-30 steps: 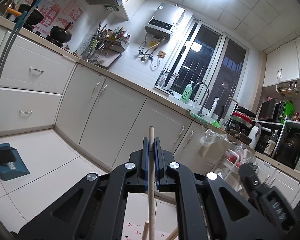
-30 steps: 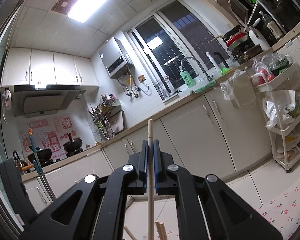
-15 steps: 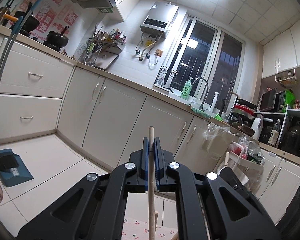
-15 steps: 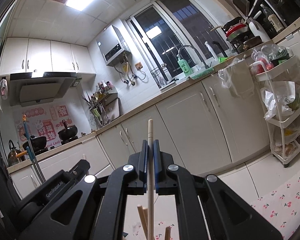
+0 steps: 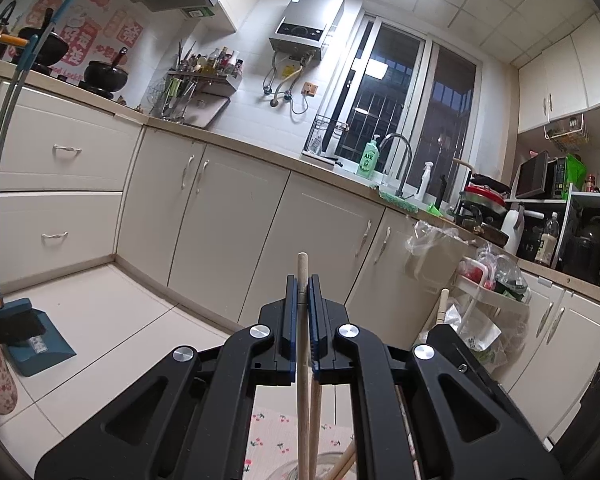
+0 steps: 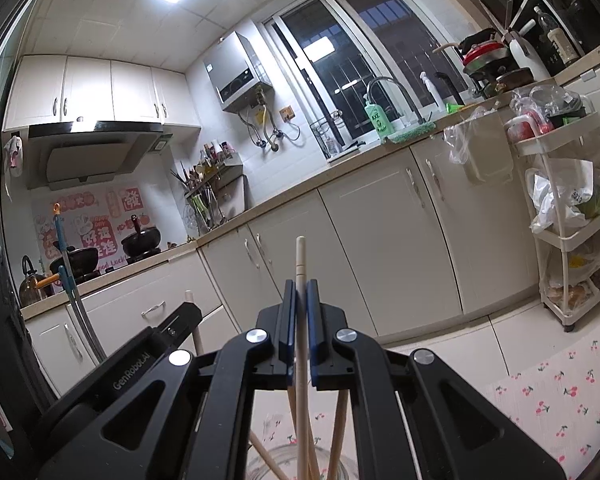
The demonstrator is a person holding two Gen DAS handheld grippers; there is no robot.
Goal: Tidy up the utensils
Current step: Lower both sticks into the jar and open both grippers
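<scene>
Wooden and pale, a chopstick point(image 5: 302, 320) stands upright in the left wrist view, pinched between the closed blue pads of the left gripper point(image 5: 302, 304); its tip rises above them and its lower end runs down towards a clear glass jar point(image 5: 328, 466) holding more chopsticks. In the right wrist view, the right gripper point(image 6: 300, 304) likewise clamps an upright chopstick point(image 6: 301, 272), its lower end inside the glass jar point(image 6: 260, 462) among other leaning sticks point(image 6: 340, 424).
</scene>
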